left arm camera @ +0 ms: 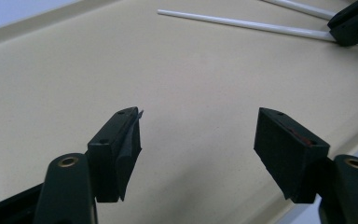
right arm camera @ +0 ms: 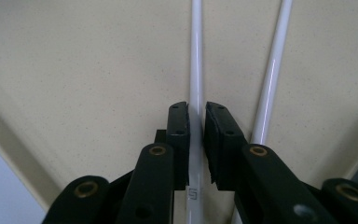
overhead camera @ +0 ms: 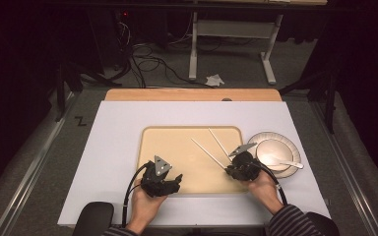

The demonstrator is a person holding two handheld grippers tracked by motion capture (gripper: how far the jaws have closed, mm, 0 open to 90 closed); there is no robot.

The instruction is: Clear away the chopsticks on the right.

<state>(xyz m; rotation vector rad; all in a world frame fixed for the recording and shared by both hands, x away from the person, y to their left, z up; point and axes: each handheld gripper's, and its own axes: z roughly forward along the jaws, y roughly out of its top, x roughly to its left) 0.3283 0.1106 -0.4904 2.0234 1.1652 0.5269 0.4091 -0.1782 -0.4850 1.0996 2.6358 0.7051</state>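
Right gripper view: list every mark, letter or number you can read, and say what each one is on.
One small printed mark sits on the chopstick held in the right claw, near its lower end: it looks like "S" or "5", too small to be sure.
No other text is readable on the tray or the second chopstick.
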